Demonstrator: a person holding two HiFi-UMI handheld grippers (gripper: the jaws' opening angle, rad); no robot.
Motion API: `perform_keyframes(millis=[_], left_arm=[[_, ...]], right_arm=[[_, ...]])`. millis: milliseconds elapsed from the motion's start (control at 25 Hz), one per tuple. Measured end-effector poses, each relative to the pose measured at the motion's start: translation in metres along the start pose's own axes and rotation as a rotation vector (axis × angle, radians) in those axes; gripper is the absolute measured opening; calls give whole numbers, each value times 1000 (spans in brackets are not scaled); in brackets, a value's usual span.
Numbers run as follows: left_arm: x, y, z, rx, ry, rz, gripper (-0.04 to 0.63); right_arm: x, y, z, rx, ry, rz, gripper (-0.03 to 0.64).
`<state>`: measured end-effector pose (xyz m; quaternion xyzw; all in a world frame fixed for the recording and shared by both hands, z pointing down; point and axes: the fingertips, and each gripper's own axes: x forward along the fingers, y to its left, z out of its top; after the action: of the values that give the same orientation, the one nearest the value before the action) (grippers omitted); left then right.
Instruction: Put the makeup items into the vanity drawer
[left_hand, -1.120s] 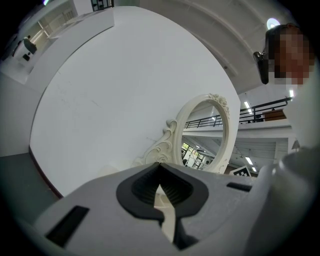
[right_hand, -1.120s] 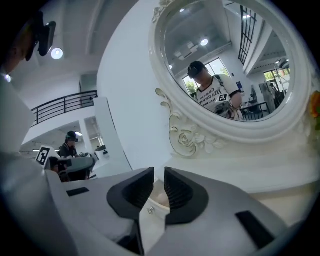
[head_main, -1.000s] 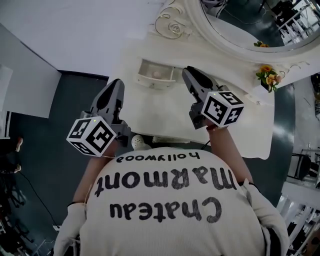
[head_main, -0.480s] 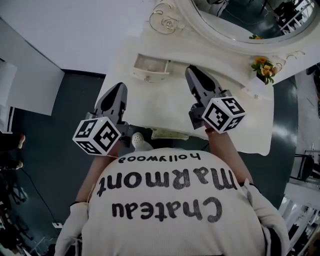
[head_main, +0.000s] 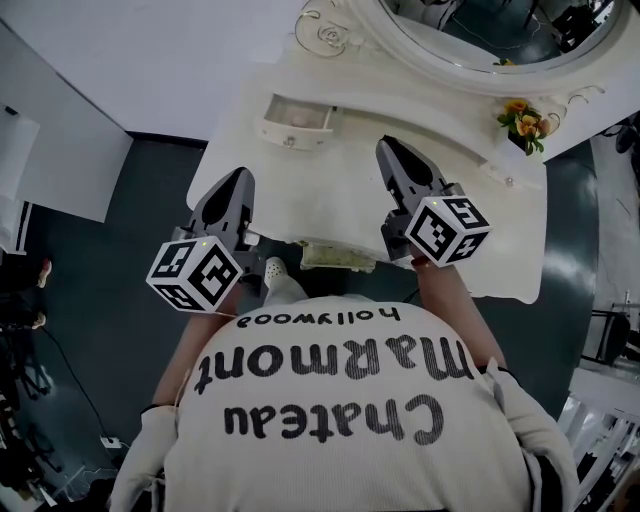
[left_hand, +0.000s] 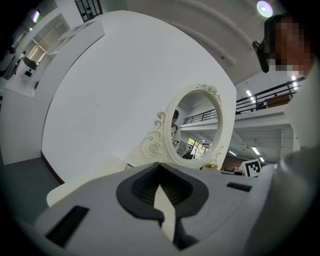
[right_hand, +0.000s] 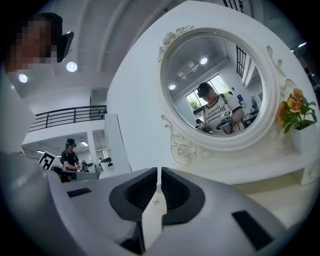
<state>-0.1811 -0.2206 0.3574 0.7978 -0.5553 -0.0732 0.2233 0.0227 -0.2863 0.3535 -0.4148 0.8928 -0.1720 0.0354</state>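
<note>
Head view: the vanity drawer (head_main: 296, 118) stands open at the counter's (head_main: 320, 195) 11 o'clock. What it holds cannot be made out. The left gripper (head_main: 240, 176) and right gripper (head_main: 386, 144) are both clenched and empty. With no loose makeup in sight, pushing the drawer shut seems next.

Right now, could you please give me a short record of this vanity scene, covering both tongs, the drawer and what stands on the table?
left tongs: shut, nothing between them; over the table's front left edge
right tongs: just closed, nothing between them; over the tabletop
small drawer: pulled open, back left of the tabletop; contents unclear
vanity table: white
mirror: oval, ornate white frame, at the back
flowers: orange, back right, below the mirror frame
</note>
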Motion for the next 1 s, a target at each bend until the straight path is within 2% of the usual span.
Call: perform_keyframes(millis=[400, 1000], left_arm=[[-18, -4, -20, -1, 14, 27, 9], [-17, -15, -32, -3, 30, 18, 9]], right_arm=[[-16, 6, -23, -21, 55, 12, 44], [-31, -2, -41, -28, 107, 6, 44]])
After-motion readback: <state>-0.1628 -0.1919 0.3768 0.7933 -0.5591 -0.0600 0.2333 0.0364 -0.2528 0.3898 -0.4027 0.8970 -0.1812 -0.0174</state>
